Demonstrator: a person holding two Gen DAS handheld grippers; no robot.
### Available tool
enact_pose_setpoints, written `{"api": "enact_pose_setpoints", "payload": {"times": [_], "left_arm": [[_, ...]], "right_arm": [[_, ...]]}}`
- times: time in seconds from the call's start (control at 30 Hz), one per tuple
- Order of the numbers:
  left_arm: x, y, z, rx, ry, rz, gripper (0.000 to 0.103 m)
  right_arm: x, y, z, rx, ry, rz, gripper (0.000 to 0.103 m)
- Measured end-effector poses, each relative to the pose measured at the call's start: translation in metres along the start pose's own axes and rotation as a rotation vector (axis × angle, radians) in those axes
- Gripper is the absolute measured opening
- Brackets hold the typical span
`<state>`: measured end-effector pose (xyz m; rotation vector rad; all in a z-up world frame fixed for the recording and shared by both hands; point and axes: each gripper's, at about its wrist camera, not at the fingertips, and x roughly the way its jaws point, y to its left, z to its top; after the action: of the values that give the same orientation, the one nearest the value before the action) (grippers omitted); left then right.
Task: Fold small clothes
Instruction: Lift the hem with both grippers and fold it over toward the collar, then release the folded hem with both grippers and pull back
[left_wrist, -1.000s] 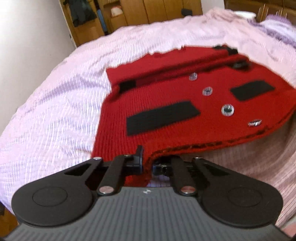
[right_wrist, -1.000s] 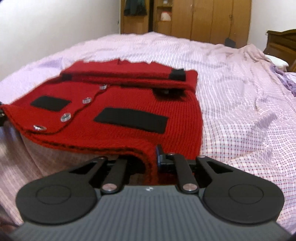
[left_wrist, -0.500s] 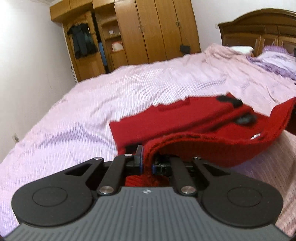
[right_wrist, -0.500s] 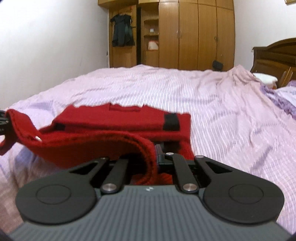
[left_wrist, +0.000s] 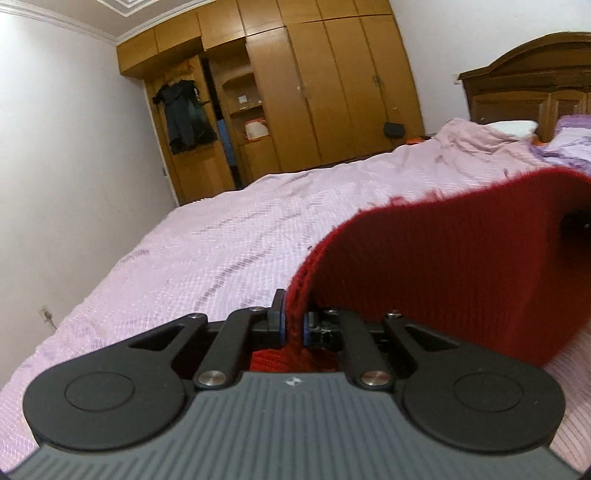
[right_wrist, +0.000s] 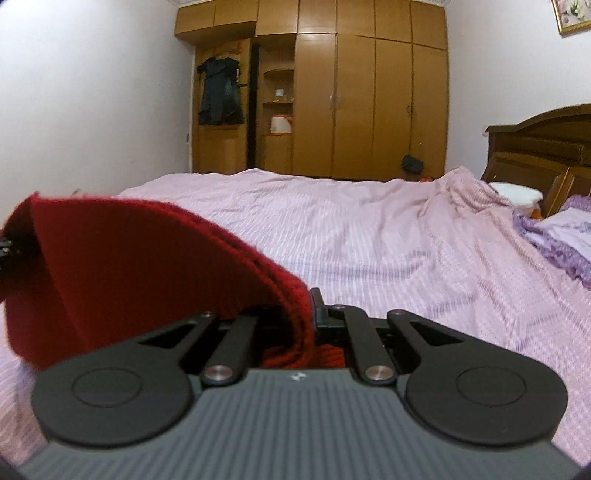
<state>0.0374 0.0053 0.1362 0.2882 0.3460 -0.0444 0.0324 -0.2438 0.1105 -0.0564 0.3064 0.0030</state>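
One bed (left_wrist: 229, 236) under a pink checked sheet, one wooden wardrobe (right_wrist: 354, 103) behind it, one red knitted garment (left_wrist: 443, 266) lifted above the bed, stretched between two grippers, left gripper (left_wrist: 291, 325) and right gripper (right_wrist: 308, 314) each clamped on its edge

left gripper (left_wrist: 291, 323): fingers pinched tight on a red knit edge, pointing slightly below level. right gripper (right_wrist: 308, 314): same pose, fingers clamped on the other end of that edge. both lifted side by side.
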Motion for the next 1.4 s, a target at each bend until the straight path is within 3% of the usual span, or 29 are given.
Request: {"api": "enact_pose_setpoints", "payload": {"times": [0.27, 0.57, 0.63, 0.67, 0.77, 0.8, 0.93, 1.2, 1.4], "left_arm": [[0.087, -0.003, 0.007, 0.011, 0.07, 0.036, 0.009], [0.179, -0.02, -0.023, 0.041, 0.227, 0.032, 0.011], [0.189, -0.021, -0.032, 0.046, 0.255, 0.024, 0.018], [0.191, -0.022, -0.035, 0.05, 0.256, 0.025, 0.027], [0.188, -0.02, -0.043, 0.075, 0.244, 0.03, 0.063], [0.184, -0.018, -0.044, 0.081, 0.242, 0.028, 0.07], [0.16, -0.004, -0.047, 0.08, 0.227, -0.002, 0.075], [0.089, 0.016, -0.048, 0.071, 0.181, -0.026, 0.079], [0.068, 0.011, -0.055, 0.111, 0.167, -0.05, 0.079]], "right_arm": [[0.064, 0.008, -0.002, -0.018, 0.042, -0.085, 0.009], [0.12, 0.021, -0.029, -0.07, 0.151, -0.136, 0.011], [0.127, 0.021, -0.039, -0.065, 0.192, -0.134, 0.012], [0.13, 0.021, -0.043, -0.068, 0.202, -0.136, 0.015], [0.125, 0.019, -0.05, -0.102, 0.192, -0.107, 0.026], [0.123, 0.017, -0.05, -0.109, 0.189, -0.105, 0.03], [0.106, 0.008, -0.043, -0.08, 0.168, -0.11, 0.049], [0.062, -0.009, -0.048, -0.017, 0.137, -0.091, 0.052], [0.04, -0.021, -0.054, 0.045, 0.14, -0.091, 0.052]]}}
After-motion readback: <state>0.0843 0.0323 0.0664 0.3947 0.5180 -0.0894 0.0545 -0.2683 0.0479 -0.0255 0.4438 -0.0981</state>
